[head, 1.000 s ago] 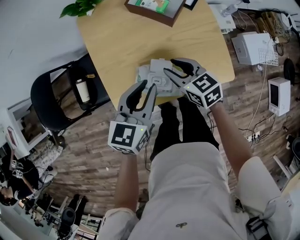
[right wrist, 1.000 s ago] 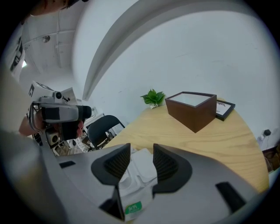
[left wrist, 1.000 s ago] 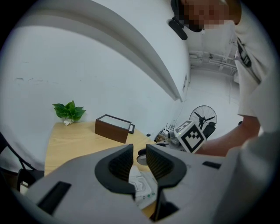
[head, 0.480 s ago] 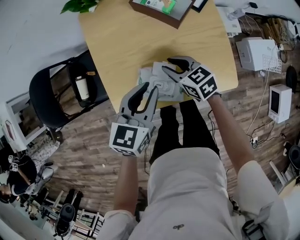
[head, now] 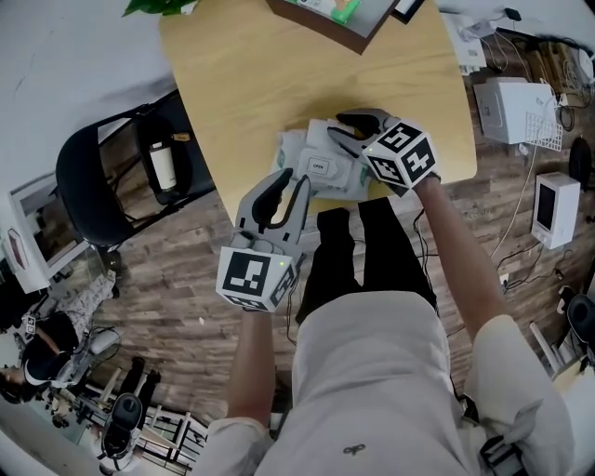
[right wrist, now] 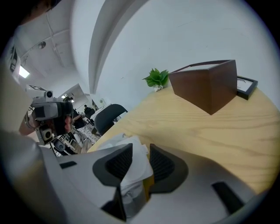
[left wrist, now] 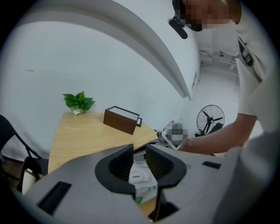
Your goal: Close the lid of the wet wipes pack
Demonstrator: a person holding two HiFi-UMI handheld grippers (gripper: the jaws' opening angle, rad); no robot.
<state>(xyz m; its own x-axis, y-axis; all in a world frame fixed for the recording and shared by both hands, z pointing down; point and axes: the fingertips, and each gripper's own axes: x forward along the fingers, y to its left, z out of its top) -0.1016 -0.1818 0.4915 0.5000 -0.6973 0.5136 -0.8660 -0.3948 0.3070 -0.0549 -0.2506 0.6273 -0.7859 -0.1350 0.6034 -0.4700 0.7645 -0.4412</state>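
Note:
The wet wipes pack (head: 314, 160) lies near the front edge of the wooden table (head: 251, 84), pale, with a small "OPEN" tab on top. My right gripper (head: 337, 128) hangs over its far right part. In the right gripper view the jaws (right wrist: 140, 154) have just been closing, and the pack's white lid flap (right wrist: 136, 168) shows in the gap, not clamped. My left gripper (head: 290, 182) hovers at the pack's near left side, jaws a little apart and empty. The left gripper view (left wrist: 139, 154) shows the pack (left wrist: 141, 183) just beyond its tips.
A brown open box (head: 321, 20) and a small plant (head: 158, 7) stand at the table's far side. A picture frame (right wrist: 245, 87) lies beside the box. A black chair (head: 93, 186) with a bottle (head: 163, 169) stands left of the table. The person's legs are below the table edge.
Both grippers have sunk towards the table. The right one has come down over the pack's far right part and its jaws have narrowed. The left tips are closer to the pack.

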